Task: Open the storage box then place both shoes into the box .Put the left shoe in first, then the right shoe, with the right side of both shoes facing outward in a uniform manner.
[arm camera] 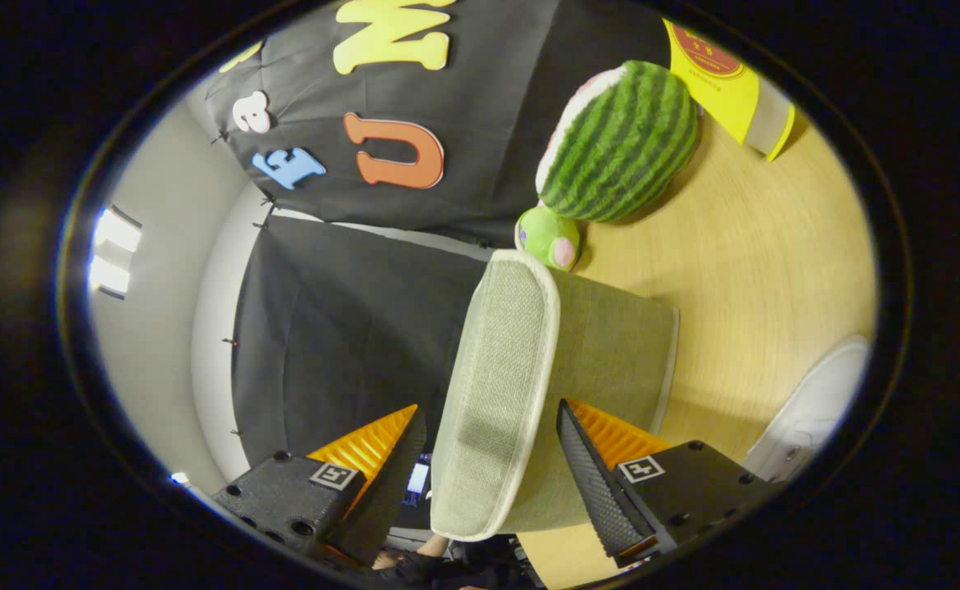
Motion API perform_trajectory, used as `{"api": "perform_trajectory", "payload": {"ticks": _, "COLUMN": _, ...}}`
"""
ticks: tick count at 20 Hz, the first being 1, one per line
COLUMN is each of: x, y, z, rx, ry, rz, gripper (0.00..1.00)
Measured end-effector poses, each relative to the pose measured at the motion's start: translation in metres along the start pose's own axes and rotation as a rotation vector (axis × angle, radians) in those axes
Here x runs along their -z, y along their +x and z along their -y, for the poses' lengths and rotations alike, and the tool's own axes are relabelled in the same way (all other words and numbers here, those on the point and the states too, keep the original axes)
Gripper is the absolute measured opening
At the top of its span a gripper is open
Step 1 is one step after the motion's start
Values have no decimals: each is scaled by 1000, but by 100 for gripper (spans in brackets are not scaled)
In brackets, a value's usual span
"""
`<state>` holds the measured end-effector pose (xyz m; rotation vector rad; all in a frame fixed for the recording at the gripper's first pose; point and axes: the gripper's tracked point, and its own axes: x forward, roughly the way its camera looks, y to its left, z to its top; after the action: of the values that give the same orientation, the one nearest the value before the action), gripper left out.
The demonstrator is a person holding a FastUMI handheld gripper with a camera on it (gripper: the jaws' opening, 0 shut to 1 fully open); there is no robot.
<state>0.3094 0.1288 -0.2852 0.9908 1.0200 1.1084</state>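
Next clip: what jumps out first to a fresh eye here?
The grey-green fabric box sits between the open gripper's fingers, its lid edge in the gap, untouched. Beyond it lie a watermelon plush and a small green toy on the wooden table. A white shoe lies beside the box.

storage box (529, 360): pale sage-green woven fabric, cream piping on edges, center frame. Table (758, 270): light wood grain, right side. Watermelon plush (623, 139): dark/light green stripes, white-and-pink cut face, upper right. Small toy (547, 238) below it: lime green, pink patch. Yellow item (730, 82) with red round mark, top right. White shoe (816, 410), lower right.
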Motion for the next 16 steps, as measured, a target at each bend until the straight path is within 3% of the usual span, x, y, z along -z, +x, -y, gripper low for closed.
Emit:
{"api": "perform_trajectory", "payload": {"ticks": 2, "x": -3, "y": 2, "z": 3, "rx": -29, "ry": 25, "rz": 3, "gripper": 97}}
{"api": "perform_trajectory", "payload": {"ticks": 7, "x": -7, "y": -7, "z": 1, "rx": -58, "ry": 9, "rz": 2, "gripper": 36}}
{"api": "perform_trajectory", "payload": {"ticks": 11, "x": -13, "y": -19, "z": -16, "rx": -76, "ry": -38, "rz": 20, "gripper": 5}}
{"api": "perform_trajectory", "payload": {"ticks": 16, "x": -17, "y": -21, "z": -58, "rx": -84, "ry": -76, "rz": 27, "gripper": 5}}
